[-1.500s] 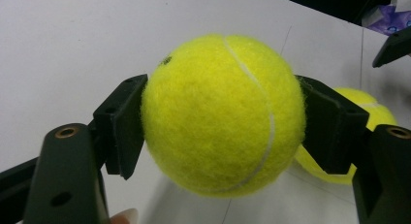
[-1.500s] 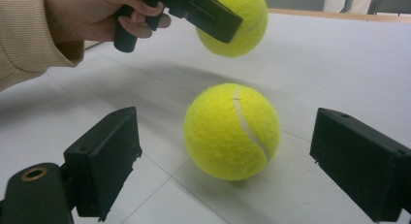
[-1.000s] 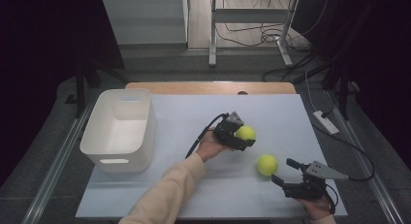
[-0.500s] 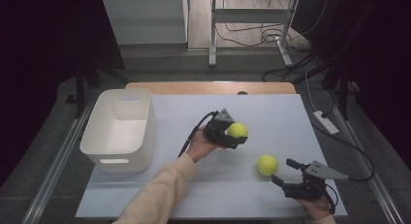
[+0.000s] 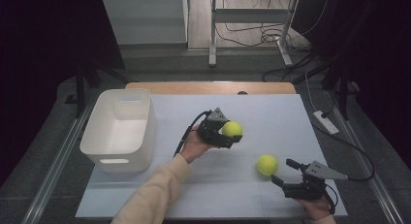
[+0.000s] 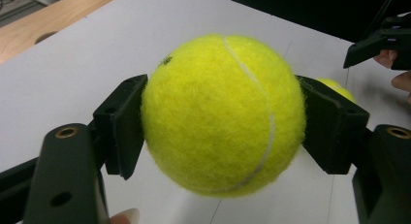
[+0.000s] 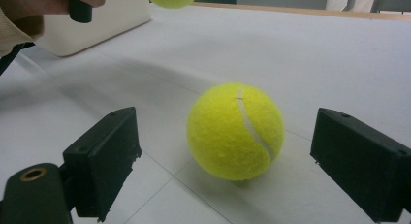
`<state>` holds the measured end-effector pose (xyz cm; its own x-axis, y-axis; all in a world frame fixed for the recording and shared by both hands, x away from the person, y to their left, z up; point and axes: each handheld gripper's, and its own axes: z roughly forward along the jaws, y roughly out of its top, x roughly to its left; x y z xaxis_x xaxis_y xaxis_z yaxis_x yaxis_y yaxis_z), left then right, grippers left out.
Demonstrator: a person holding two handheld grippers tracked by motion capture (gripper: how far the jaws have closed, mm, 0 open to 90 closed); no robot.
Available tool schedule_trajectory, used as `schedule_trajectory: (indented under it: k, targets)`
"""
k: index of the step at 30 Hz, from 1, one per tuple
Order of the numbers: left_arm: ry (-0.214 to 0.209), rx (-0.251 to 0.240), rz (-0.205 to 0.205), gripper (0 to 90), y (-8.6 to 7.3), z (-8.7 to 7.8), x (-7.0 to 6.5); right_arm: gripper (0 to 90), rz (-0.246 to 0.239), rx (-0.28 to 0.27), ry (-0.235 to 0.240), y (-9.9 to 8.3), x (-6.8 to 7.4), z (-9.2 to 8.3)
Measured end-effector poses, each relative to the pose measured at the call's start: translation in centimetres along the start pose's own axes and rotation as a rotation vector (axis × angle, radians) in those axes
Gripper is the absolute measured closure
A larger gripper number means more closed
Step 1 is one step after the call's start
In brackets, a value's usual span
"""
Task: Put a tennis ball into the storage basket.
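Observation:
My left gripper is shut on a yellow tennis ball and holds it above the middle of the white table. In the left gripper view both black pads press the ball from either side. A second tennis ball rests on the table at the front right. My right gripper lies just to its right, jaws open and pointing at it. In the right gripper view this ball sits just beyond the two wide-apart pads, apart from both.
A white plastic bin stands at the table's left side, with nothing inside that I can see. A wooden strip runs along the far edge. A white power strip and cables lie on the floor at the right.
My left gripper has carried its ball a little to the left and upward. The right gripper and the ball on the table have stayed where they were.

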<state>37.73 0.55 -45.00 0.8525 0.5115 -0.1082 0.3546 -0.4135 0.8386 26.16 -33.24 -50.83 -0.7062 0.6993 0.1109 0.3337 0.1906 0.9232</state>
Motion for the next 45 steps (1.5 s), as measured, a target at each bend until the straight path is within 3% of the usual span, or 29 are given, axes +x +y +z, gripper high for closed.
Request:
schedule_trajectory:
  k: [14, 45]
  targets:
    - [0.003, -0.016, 0.001, 26.6, -0.3, -1.4, -0.2, 10.2, -0.002, 0.004, -0.003, 0.0, 0.0, 0.0]
    - [0.072, -0.076, -0.006, 26.6, 0.4, -5.7, 0.8, 10.1, -0.001, 0.007, -0.008, 0.0, 0.1, 0.0]
